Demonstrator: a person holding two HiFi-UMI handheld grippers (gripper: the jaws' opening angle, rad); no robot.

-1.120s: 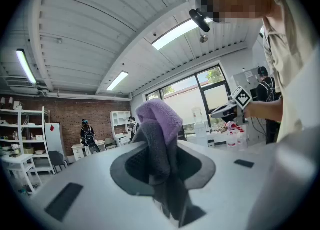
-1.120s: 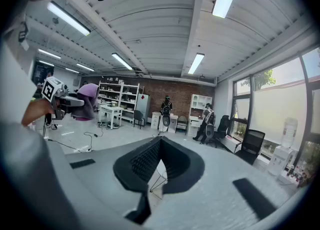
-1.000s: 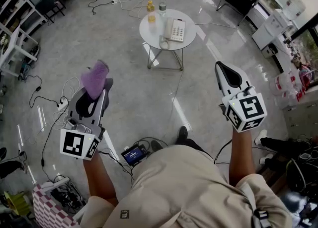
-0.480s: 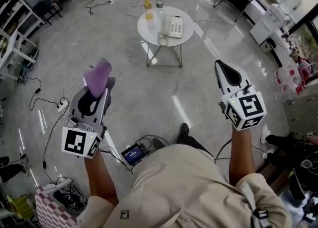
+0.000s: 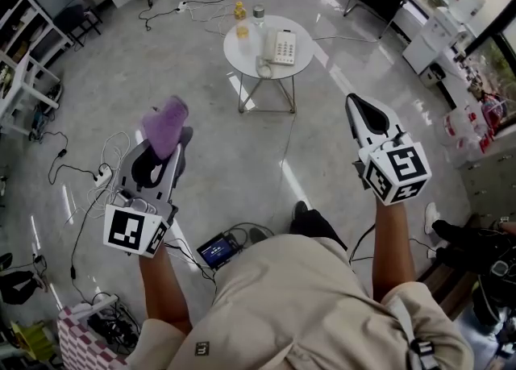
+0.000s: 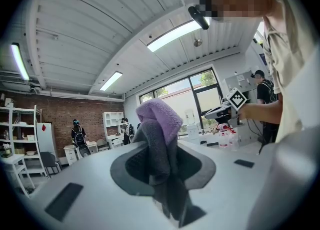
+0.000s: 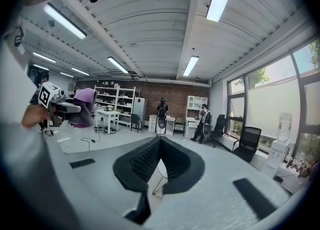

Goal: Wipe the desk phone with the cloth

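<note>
In the head view, we hold the left gripper out over the grey floor. A purple cloth is bunched at its tip. The right gripper is level with it on the other side, and its dark fingers come to a single point. The round white desk stands well ahead of both grippers, between them. The white desk phone lies on the desk's right half, near the edge, with its coiled cord trailing to the near edge. A yellow bottle and a clear bottle stand at the far edge. The cloth is well apart from the phone and touches nothing on the desk.

In the left gripper view, the fingers are pressed onto the cloth. It runs down between them as a grey-shadowed fold, and its purple top stands up above the tips. The other gripper's marker cube shows at the right, held by a hand.

In the right gripper view, the fingers meet along a closed seam with nothing between them. At the far left we see the left gripper with the purple cloth in its tip. Beyond are shelves against a brick wall.
</note>
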